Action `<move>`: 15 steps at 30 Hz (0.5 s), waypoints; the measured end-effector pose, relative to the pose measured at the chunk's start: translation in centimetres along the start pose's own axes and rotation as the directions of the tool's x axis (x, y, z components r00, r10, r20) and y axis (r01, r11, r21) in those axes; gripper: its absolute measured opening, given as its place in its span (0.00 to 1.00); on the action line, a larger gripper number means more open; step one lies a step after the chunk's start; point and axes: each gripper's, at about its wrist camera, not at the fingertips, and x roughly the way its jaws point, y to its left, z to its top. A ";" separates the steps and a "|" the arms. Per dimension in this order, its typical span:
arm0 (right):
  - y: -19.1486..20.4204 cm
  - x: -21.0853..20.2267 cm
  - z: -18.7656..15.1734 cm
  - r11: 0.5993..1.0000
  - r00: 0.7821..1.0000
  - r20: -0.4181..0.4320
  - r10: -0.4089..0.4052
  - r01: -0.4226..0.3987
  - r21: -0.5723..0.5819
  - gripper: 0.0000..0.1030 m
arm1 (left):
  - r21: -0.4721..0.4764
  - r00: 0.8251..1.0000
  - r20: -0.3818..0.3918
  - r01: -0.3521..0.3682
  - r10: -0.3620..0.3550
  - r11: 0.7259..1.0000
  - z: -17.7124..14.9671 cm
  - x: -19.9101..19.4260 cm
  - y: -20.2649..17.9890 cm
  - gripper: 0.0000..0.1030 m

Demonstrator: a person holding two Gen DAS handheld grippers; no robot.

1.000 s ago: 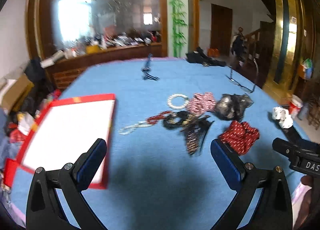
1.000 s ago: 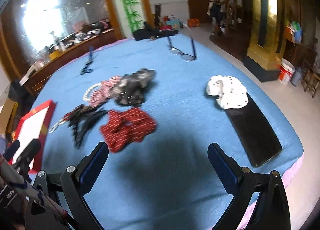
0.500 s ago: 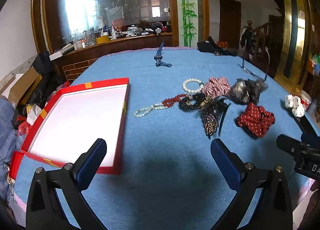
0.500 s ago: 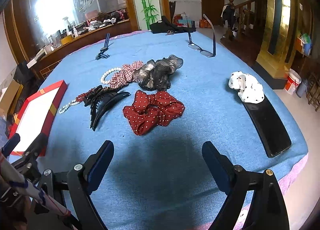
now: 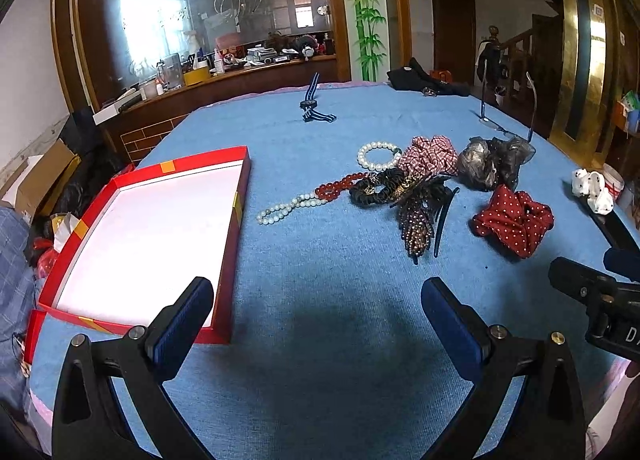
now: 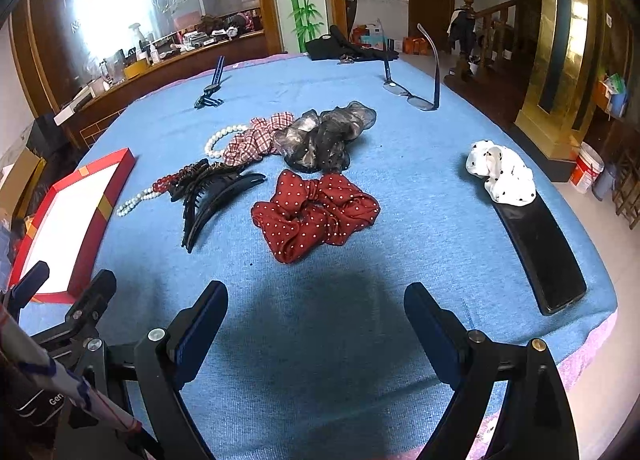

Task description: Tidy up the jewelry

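Compared with a second ago, both views have sharpened from blur and sit lower over the blue tablecloth [image 5: 320, 360], and the right gripper [image 6: 316, 312] has narrowed a little. Both it and the left gripper [image 5: 318, 302] are spread wide with nothing between their blue pads, above bare cloth.

One shallow red box [image 5: 236, 196] with a white floor lies at the left, nothing in it. The jewelry is heaped at mid-table, to the right of the box: one white pearl bracelet [image 5: 370, 158], one strand of red and pale beads [image 5: 304, 200], four fabric hair ties (checked [image 5: 432, 154], grey sheer [image 5: 492, 164], red dotted [image 6: 316, 212], white dotted [image 6: 504, 174]), and black claw clips [image 6: 212, 196] too tangled to count. One pair of glasses [image 6: 416, 96] and one long black case [image 6: 540, 256] lie apart.
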 end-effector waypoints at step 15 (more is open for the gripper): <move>0.3 0.1 -0.1 1.000 1.000 -0.001 -0.002 0.002 -0.009 0.90 | -0.001 1.000 -0.005 -0.007 0.007 1.000 0.0 0.3 0.0 1.00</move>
